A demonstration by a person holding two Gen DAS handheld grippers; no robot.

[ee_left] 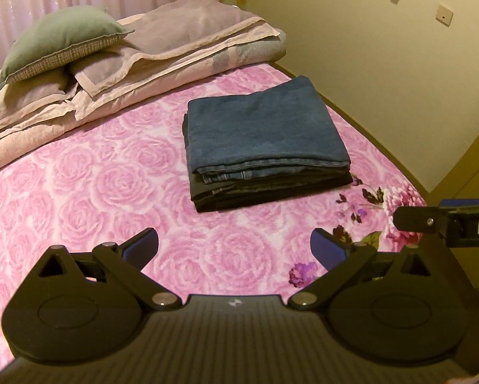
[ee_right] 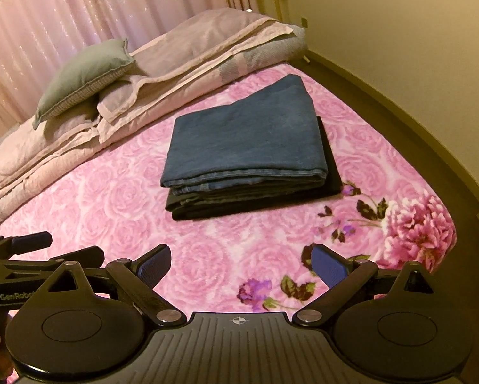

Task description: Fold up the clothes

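Both grippers hover empty over the pink bed, fingers spread.
Left gripper (ee_left: 234,246) and right gripper (ee_right: 241,264) are released; the folded jeans (ee_left: 258,121) sit mid-frame atop dark clothes (ee_left: 271,192). A careless nudge could topple the stack.

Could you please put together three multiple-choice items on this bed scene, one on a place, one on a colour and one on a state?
1. Where does the folded blue jeans lie?
A. on a folded black garment
B. on the green pillow
C. on the floor

2. What colour is the bedspread?
A. plain white
B. pink with roses
C. striped green

3. How do the left gripper and right gripper stand?
A. both shut on cloth
B. one open, one shut
C. both open and empty

Answers: 1 A, the black garment shows under the denim; 2 B, rose print covers the bed; 3 C, the blue pads stand wide apart with nothing between them.
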